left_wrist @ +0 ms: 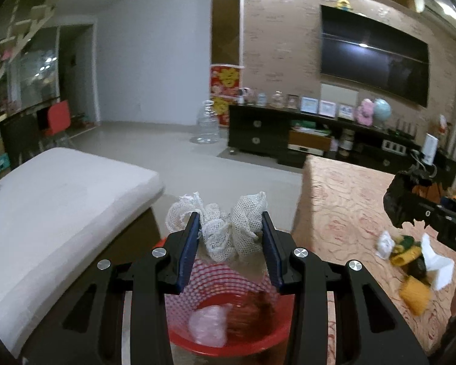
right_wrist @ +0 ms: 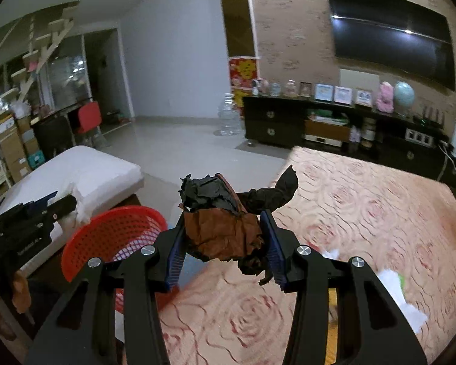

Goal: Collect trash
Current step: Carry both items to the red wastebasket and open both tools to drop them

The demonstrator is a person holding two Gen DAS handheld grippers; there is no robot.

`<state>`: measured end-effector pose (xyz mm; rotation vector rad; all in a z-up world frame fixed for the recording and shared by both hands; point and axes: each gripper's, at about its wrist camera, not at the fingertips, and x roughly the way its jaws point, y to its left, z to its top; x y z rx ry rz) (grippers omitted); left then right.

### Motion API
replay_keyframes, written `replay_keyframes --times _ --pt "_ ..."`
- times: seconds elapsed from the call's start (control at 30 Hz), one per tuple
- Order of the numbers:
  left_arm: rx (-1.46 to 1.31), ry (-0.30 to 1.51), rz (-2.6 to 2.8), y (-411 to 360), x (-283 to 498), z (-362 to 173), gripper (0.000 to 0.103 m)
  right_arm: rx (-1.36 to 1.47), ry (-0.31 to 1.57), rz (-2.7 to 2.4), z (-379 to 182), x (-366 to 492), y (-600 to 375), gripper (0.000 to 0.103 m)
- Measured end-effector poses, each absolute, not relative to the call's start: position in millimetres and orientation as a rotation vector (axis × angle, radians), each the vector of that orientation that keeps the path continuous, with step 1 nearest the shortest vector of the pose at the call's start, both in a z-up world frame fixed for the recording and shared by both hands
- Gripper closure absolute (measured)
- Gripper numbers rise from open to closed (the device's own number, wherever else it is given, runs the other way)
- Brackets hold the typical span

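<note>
My left gripper [left_wrist: 229,228] is shut on a crumpled white foam net [left_wrist: 220,223] and holds it right above the red mesh basket [left_wrist: 228,328], which has a pinkish bag and brown scraps inside. My right gripper [right_wrist: 225,228] is shut on a crumpled black and brown paper wad [right_wrist: 225,222] above the rose-patterned table [right_wrist: 349,213], to the right of the basket [right_wrist: 112,231]. The right gripper also shows in the left wrist view [left_wrist: 410,203], and the left gripper shows in the right wrist view [right_wrist: 60,205].
More trash lies on the table: white paper, yellow and green wrappers [left_wrist: 410,258] and white scraps [right_wrist: 395,289]. A white cushioned bench [left_wrist: 54,206] stands left of the basket. A dark TV cabinet [left_wrist: 288,133] and a clear water jug [left_wrist: 208,123] stand beyond.
</note>
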<state>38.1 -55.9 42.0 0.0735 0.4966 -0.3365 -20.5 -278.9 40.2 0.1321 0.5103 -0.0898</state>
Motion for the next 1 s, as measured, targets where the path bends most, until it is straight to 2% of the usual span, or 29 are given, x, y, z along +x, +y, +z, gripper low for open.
replay_keyframes --times 0.23,0.6,0.83,0.93,1.0 --pt "0.067 0.522 -0.252 -39.6 57.0 34.0 0.065 0.094 0.530 0.034 43.8 15.3 -248.8 0.058" --pt "0.095 0.664 -0.210 -30.0 86.0 -3.6 0.065 0.095 0.643 0.193 15.3 52.0 -205.5 0.058" --pt "0.121 0.690 -0.222 -31.7 86.0 -11.9 0.065 0.112 0.702 0.233 2.2 63.6 -192.5 0.057" --pt "0.127 0.705 -0.227 -33.1 86.3 -15.2 0.063 0.123 0.715 0.247 -0.6 65.1 -189.9 0.049" --pt "0.125 0.709 -0.232 -33.9 87.1 -15.0 0.060 0.134 0.714 0.251 -0.6 64.1 -189.1 0.040"
